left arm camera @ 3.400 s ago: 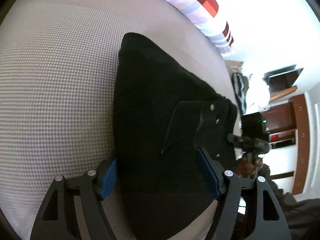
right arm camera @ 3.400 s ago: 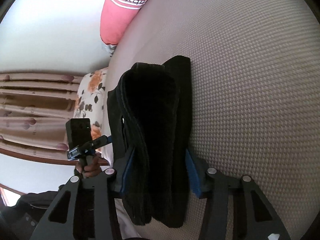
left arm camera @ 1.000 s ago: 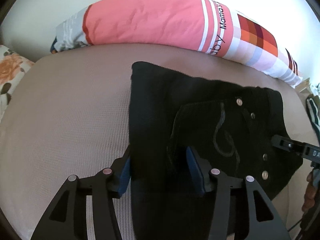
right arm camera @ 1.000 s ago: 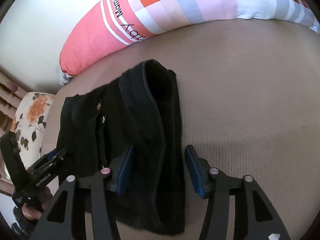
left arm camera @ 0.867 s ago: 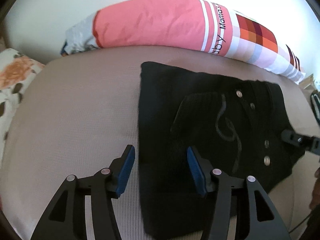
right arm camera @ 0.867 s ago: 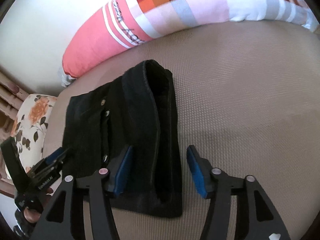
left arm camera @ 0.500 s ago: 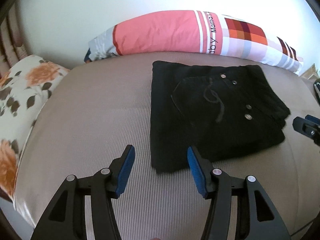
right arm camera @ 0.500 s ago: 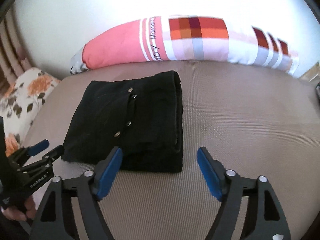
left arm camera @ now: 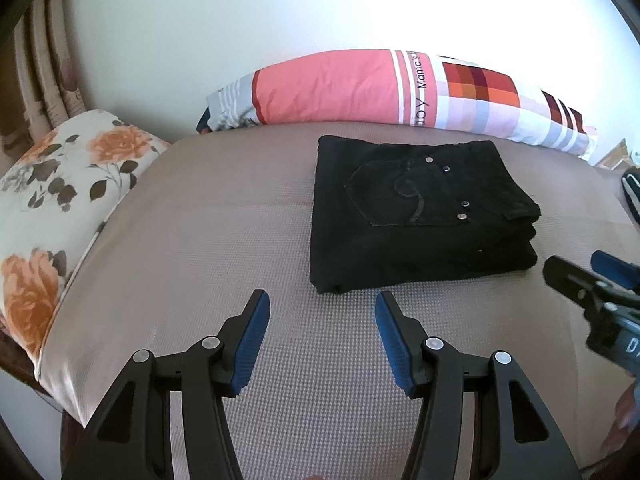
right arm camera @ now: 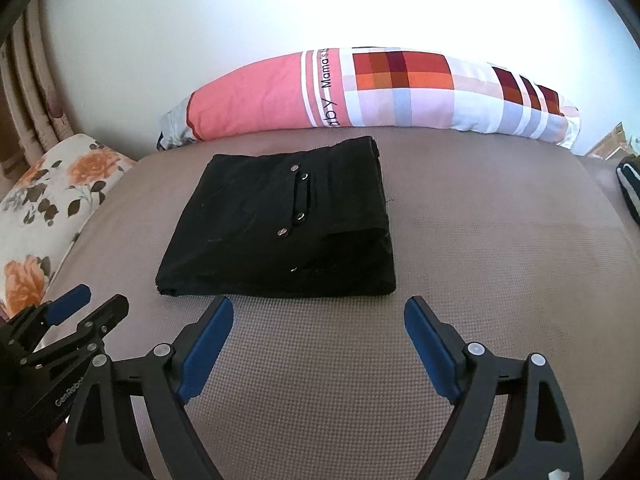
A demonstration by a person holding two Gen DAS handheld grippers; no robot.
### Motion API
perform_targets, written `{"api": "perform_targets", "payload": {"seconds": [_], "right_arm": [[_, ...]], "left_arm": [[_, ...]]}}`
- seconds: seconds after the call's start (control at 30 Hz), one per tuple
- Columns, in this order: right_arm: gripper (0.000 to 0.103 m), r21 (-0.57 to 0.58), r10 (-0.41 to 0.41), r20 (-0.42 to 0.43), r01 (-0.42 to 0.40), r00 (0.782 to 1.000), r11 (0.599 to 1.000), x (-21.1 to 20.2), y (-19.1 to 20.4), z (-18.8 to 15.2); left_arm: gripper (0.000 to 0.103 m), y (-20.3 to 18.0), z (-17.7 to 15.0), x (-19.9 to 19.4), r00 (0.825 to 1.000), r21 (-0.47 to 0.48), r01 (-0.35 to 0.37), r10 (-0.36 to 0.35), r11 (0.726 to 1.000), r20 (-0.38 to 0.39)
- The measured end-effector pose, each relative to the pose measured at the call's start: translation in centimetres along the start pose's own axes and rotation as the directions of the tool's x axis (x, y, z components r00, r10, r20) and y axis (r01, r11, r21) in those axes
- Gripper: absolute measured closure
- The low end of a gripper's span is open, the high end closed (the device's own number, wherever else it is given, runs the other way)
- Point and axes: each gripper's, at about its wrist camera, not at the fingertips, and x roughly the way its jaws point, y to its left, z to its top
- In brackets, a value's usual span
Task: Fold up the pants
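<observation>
The black pants [left arm camera: 416,220] lie folded into a thick square stack on the beige mattress [left arm camera: 200,264], back pocket and rivets on top. They also show in the right wrist view [right arm camera: 280,228]. My left gripper [left arm camera: 320,308] is open and empty, hovering in front of the stack's near left corner, apart from it. My right gripper [right arm camera: 318,312] is wide open and empty, in front of the stack's near edge. The right gripper [left arm camera: 592,292] shows at the right edge of the left wrist view; the left gripper [right arm camera: 76,320] shows at the lower left of the right wrist view.
A long pink and checked bolster pillow [left arm camera: 392,92] lies along the wall behind the pants. A floral pillow [left arm camera: 52,192] sits at the left edge of the mattress. A dark striped item [right arm camera: 628,188] lies at the far right.
Both grippers let go of the folded pants, opened and pulled back and up. The stack now lies free on the mattress, farther from both cameras.
</observation>
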Motion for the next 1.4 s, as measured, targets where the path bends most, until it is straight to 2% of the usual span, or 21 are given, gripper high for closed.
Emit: {"api": "perform_targets", "payload": {"seconds": [0.53,1.4], "right_arm": [[0.018,-0.020,-0.010,0.019,0.010,1.000,1.000,-0.5,0.8,-0.7],[0.017,-0.017,-0.002,-0.012,0.002,1.000,1.000,0.3,1.4,-1.5]], "left_arm": [[0.047,-0.3,-0.6,-0.3,1.000,0.003,-0.016,0.016,1.000,0.007],[0.047,-0.4,-0.7,0.6,1.000,0.030,-0.003,0.003,1.000,-0.007]]}}
